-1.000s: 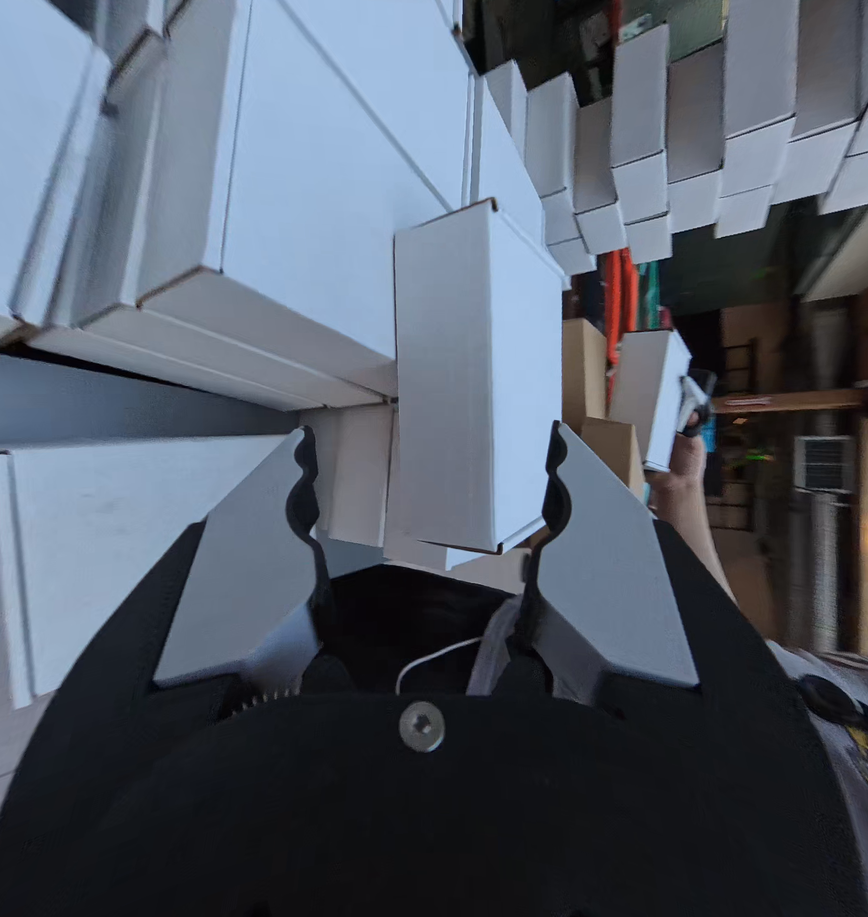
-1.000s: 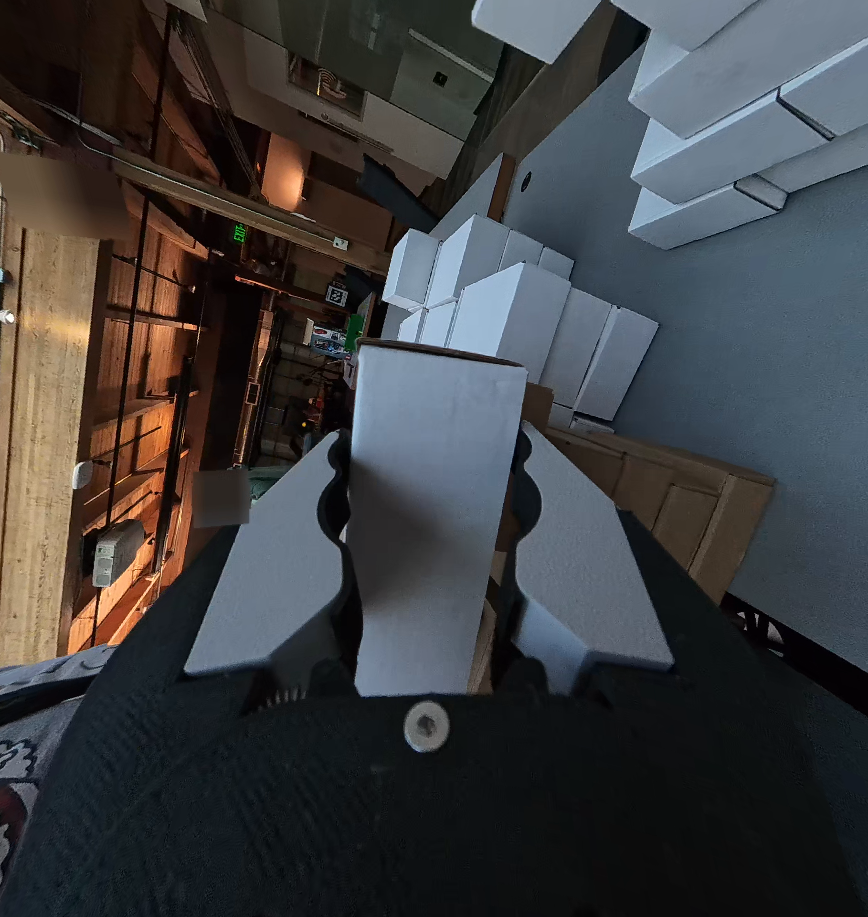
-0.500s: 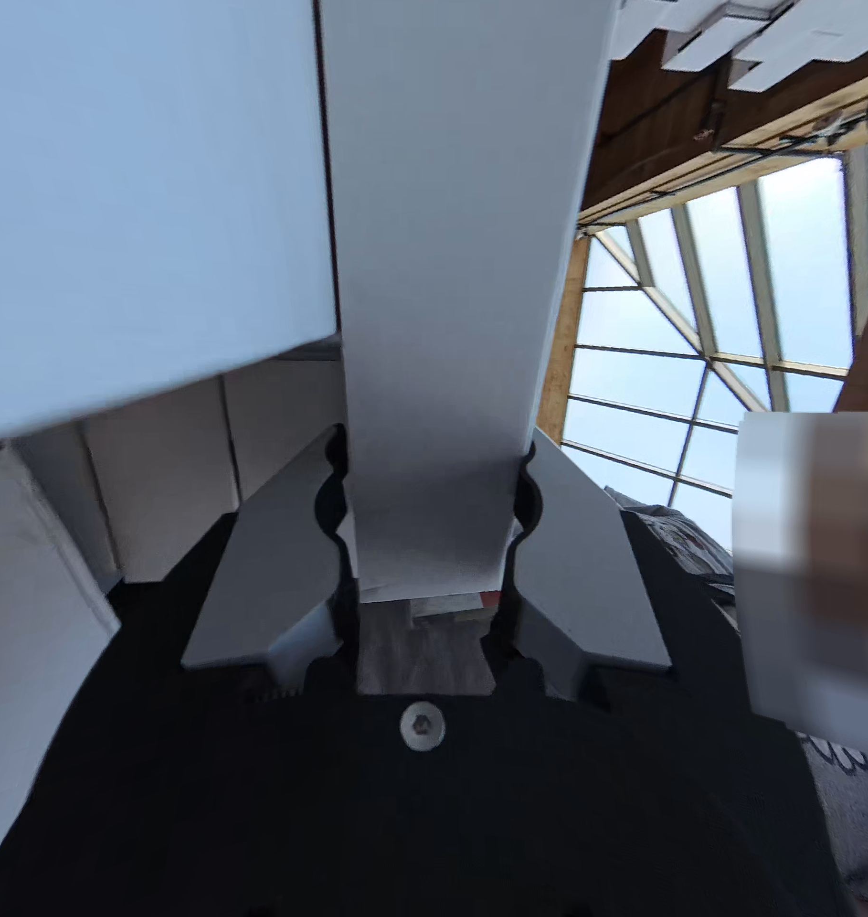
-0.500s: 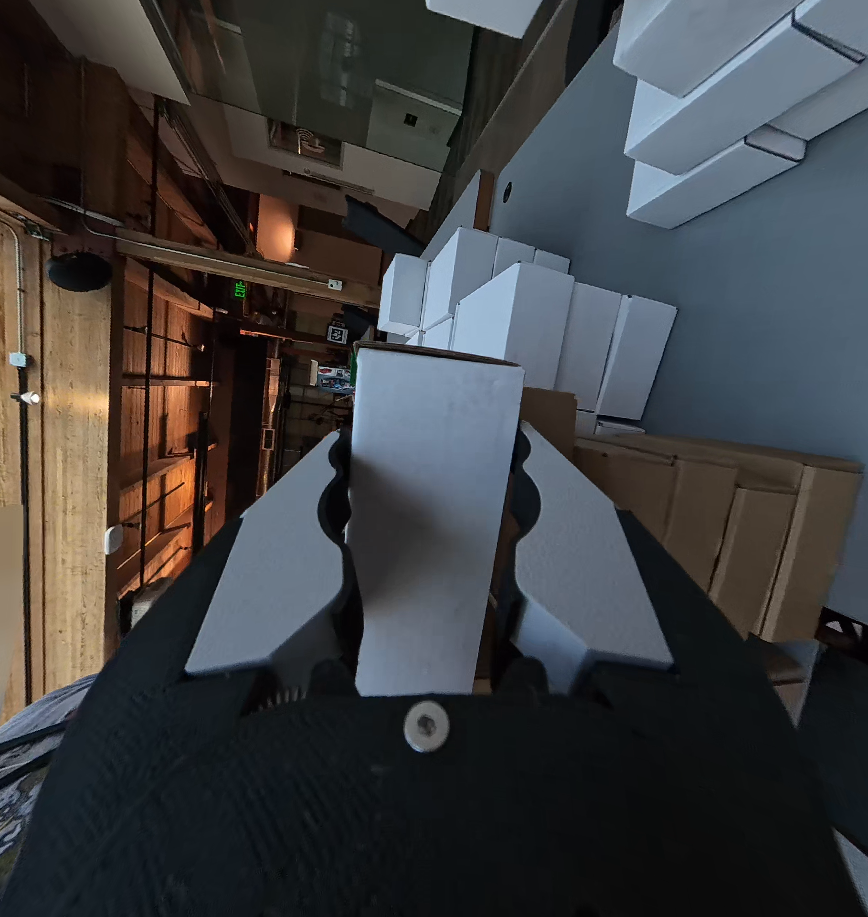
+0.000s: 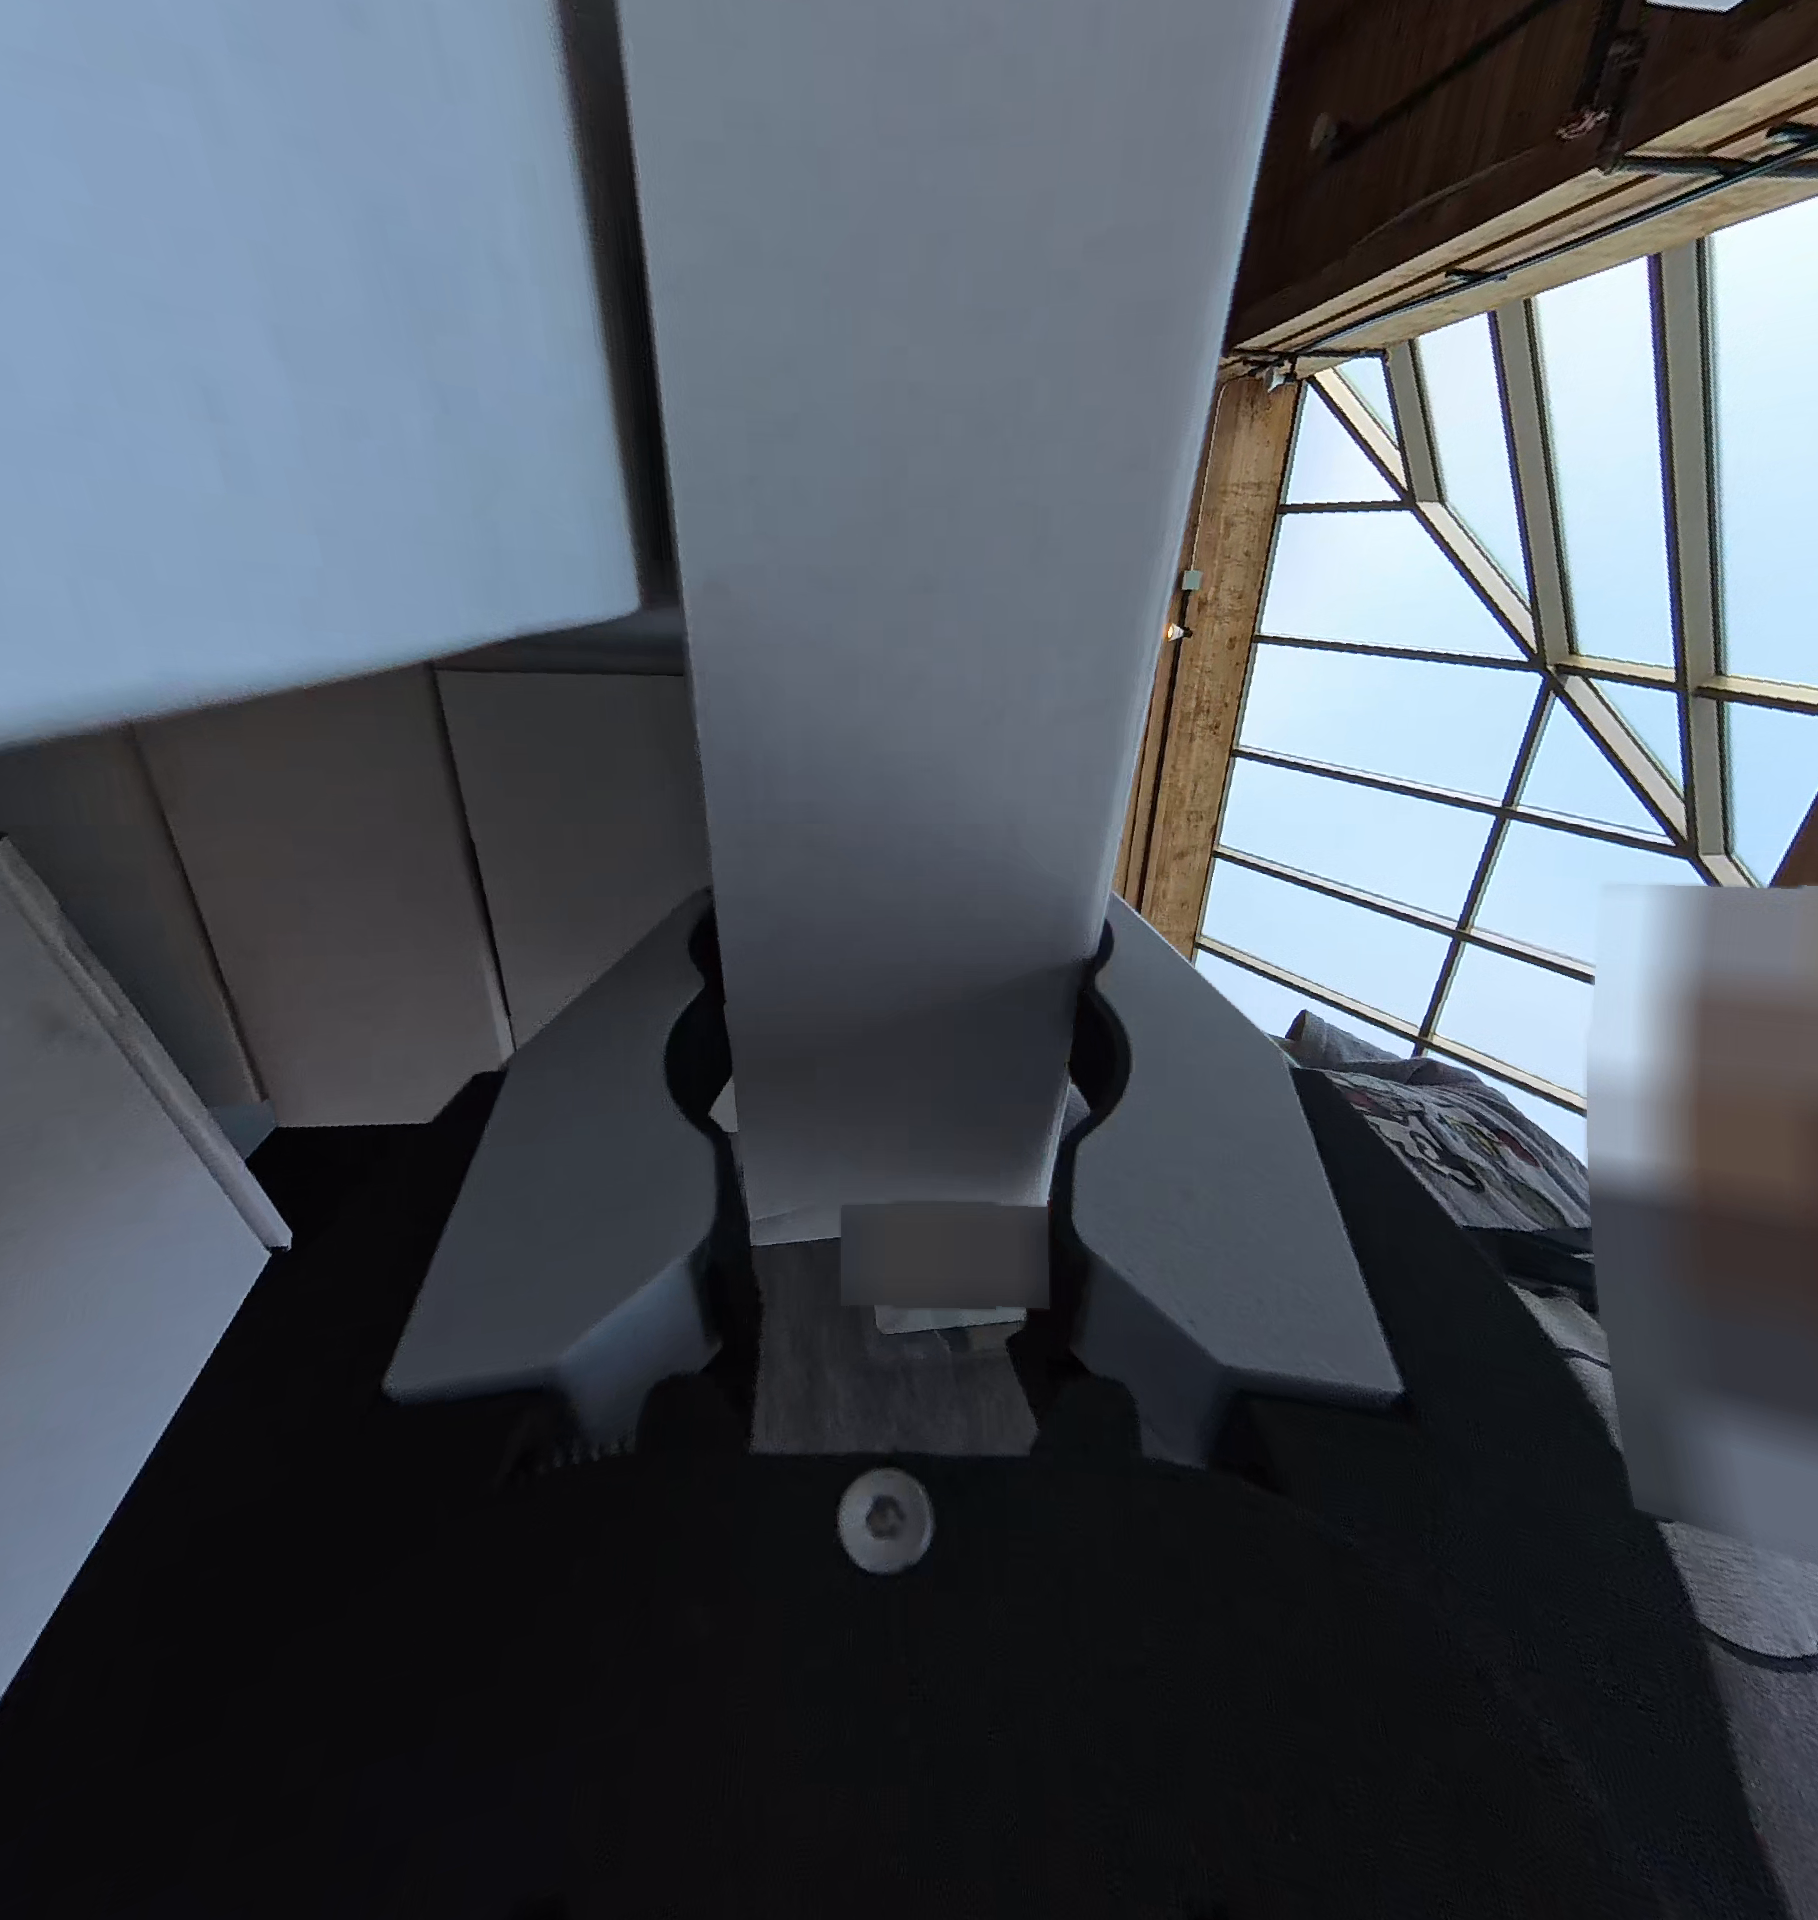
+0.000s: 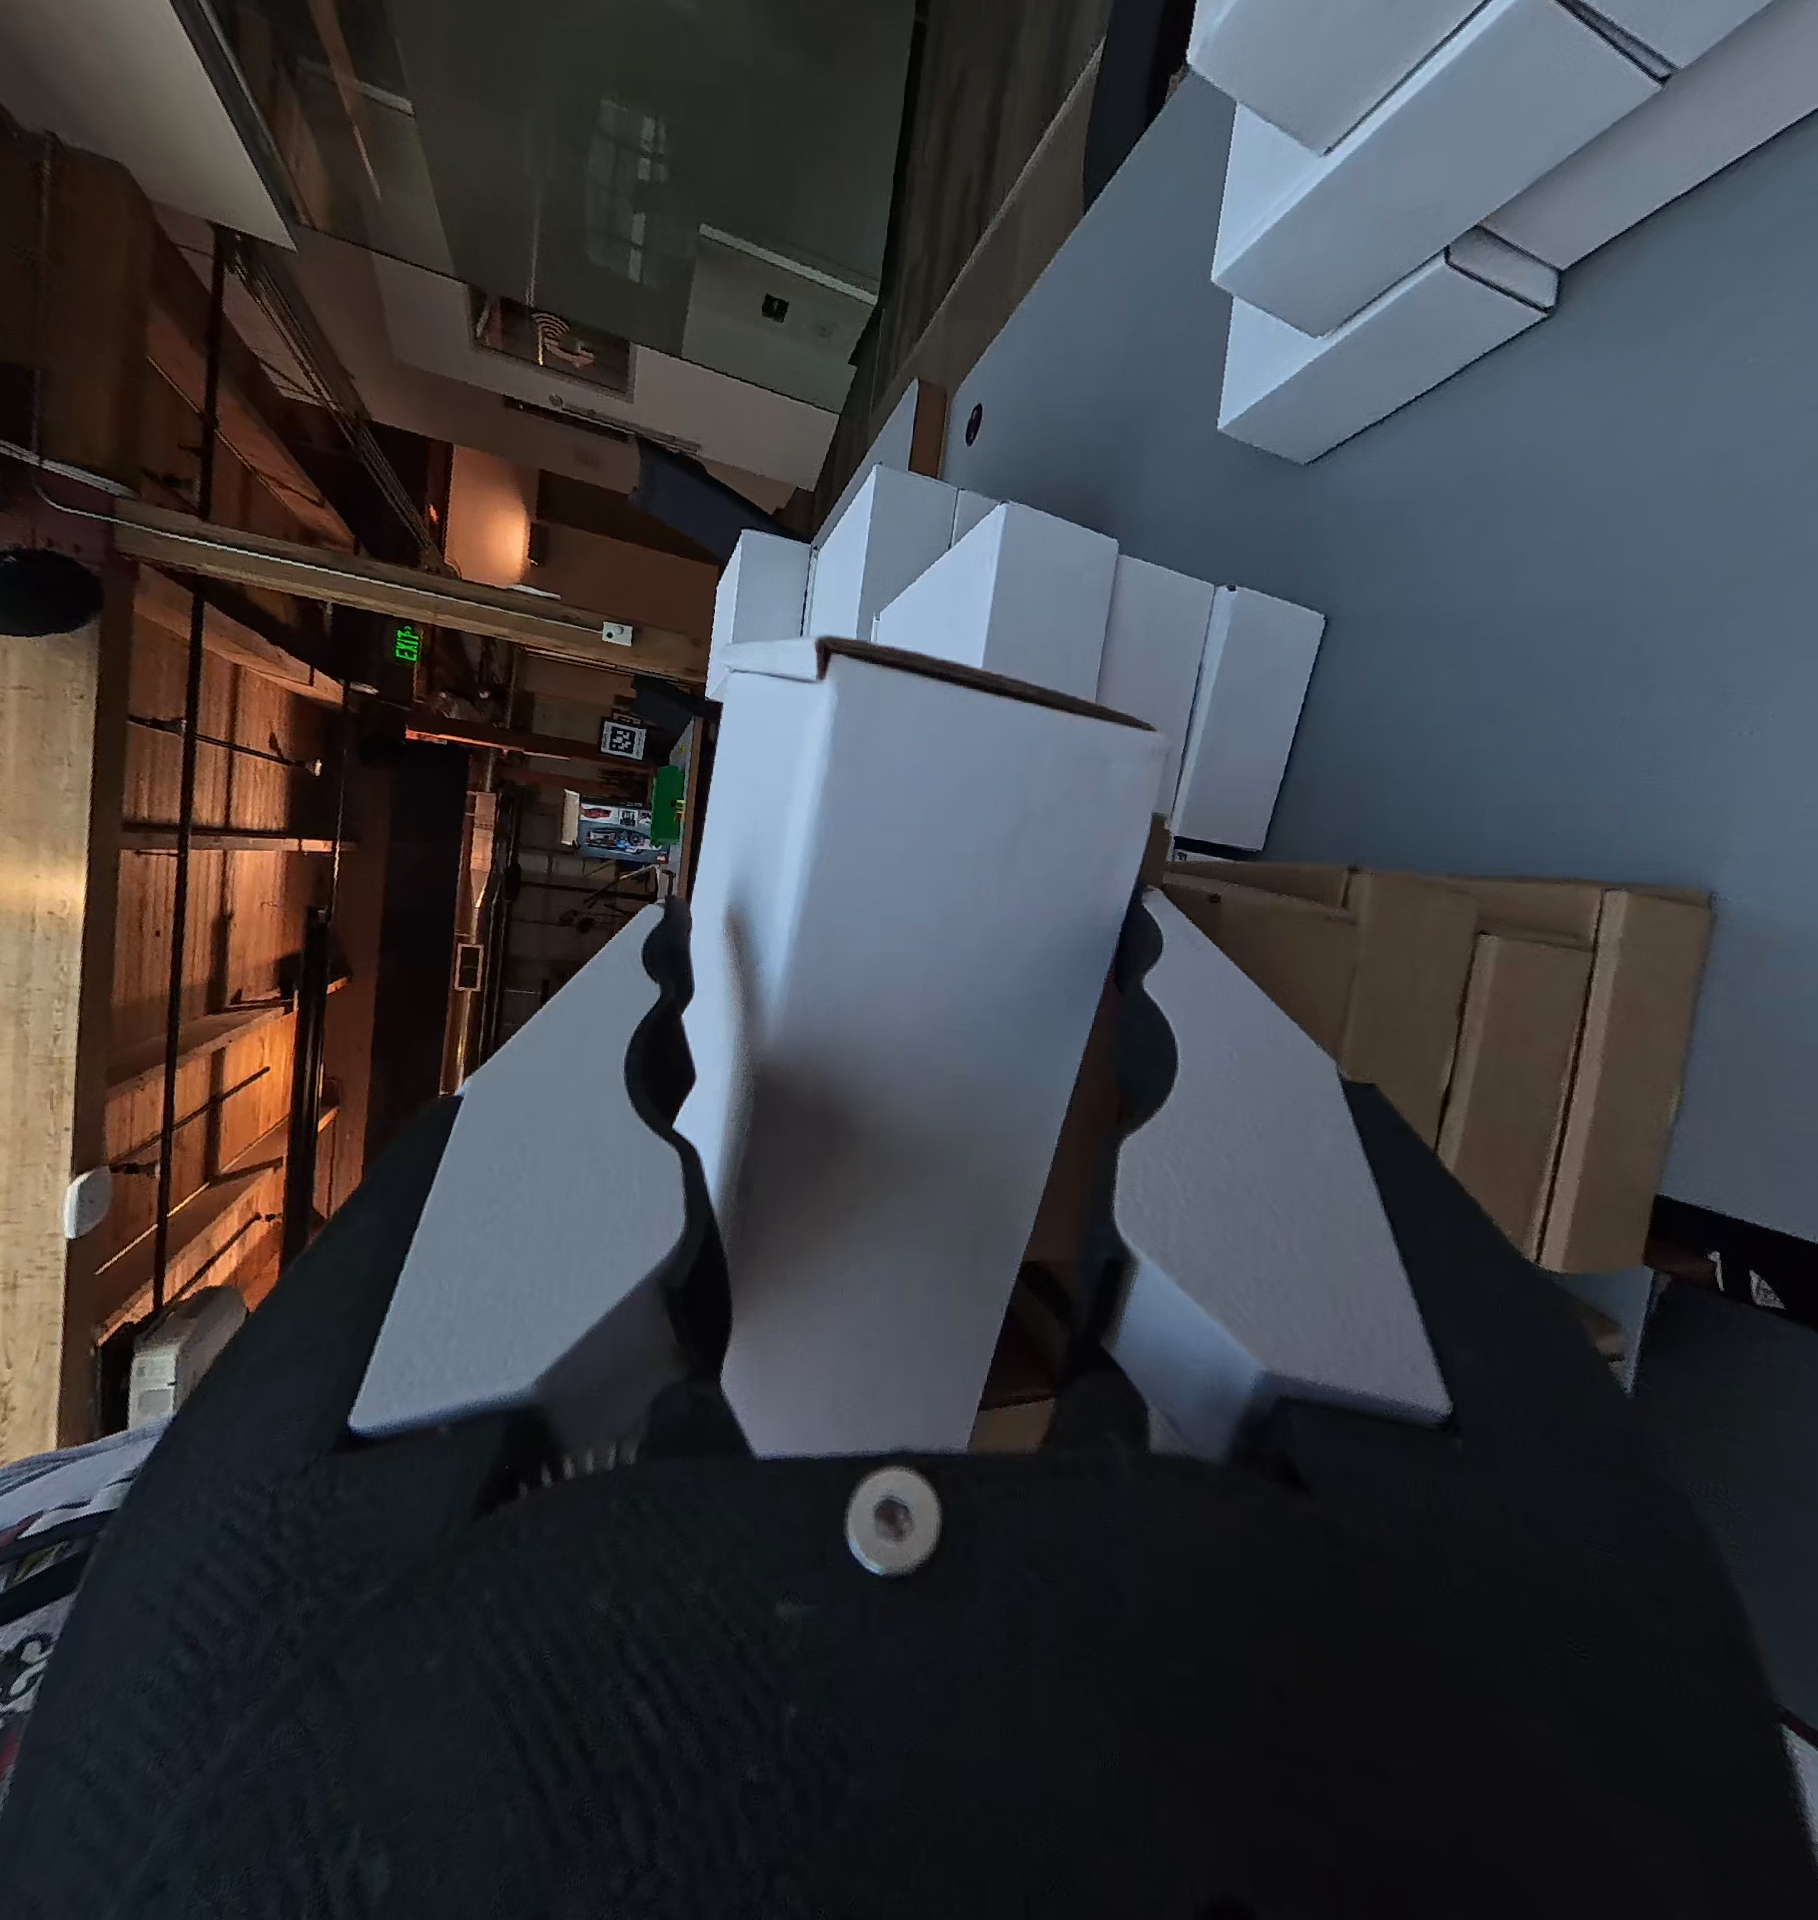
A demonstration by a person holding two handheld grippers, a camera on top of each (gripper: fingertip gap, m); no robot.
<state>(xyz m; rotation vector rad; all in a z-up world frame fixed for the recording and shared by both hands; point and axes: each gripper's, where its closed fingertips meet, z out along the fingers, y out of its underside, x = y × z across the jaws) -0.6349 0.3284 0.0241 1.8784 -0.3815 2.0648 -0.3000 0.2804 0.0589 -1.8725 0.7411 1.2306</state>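
My left gripper (image 5: 900,940) is shut on a long white cardboard box (image 5: 926,623) that runs away from the fingers toward the top of the left wrist view. A big white box (image 5: 261,332) lies close on its left. In the right wrist view, another white box (image 6: 915,987) with an open flap sits between the fingers of my right gripper (image 6: 900,920). That box is tilted and blurred. The jaws stand wider than the box lower down, with gaps on both sides, and only the fingertips are near its edges.
More white boxes (image 5: 365,883) stand behind the left gripper, with a skylight (image 5: 1507,675) on the right. In the right wrist view, a stack of white boxes (image 6: 998,592) and brown cartons (image 6: 1487,1039) rest on a grey surface (image 6: 1559,623), with more white boxes (image 6: 1404,208) farther along it. The grippers' ends are close to 35 cm from one another.
My left gripper went from open before the box to shut on it and swung toward the skylight. My right gripper's jaws have spread, and its box has tilted between them.
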